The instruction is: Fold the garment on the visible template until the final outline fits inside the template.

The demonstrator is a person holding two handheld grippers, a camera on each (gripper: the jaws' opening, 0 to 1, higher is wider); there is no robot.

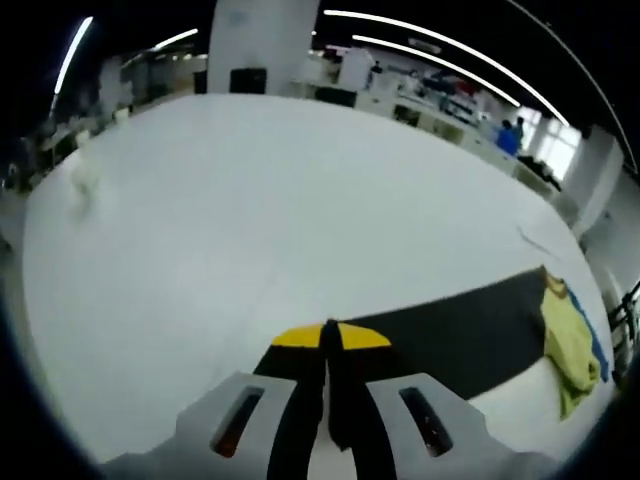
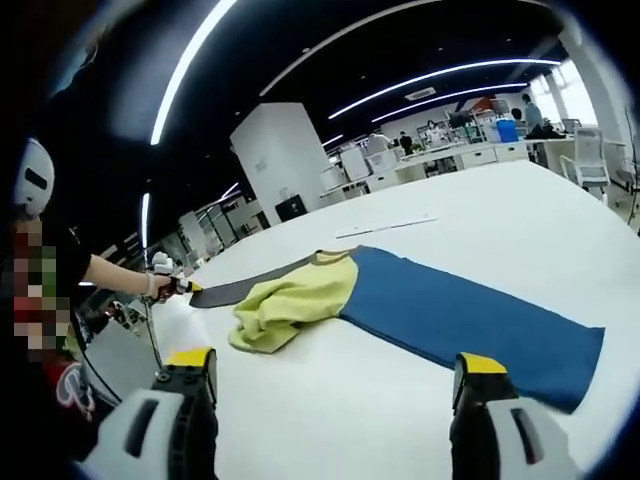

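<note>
Right gripper view, garment: the garment lies flat on my white table, a long blue panel running toward the table's near right edge, a yellow-green part bunched in the middle, and a dark grey sleeve stretched out to the far left edge.
Left gripper view, garment: the grey sleeve runs from my jaws across to the yellow bunch by the table's right edge.
Left gripper: my left gripper has its yellow-tipped jaws pressed together on the end of the grey sleeve; in the right gripper view I see it at the sleeve's tip, hand behind it.
Right gripper: my right gripper has its jaws wide apart, nothing between them, above bare table just short of the garment.
Room: desks and ceiling light strips beyond the table's far edge.
</note>
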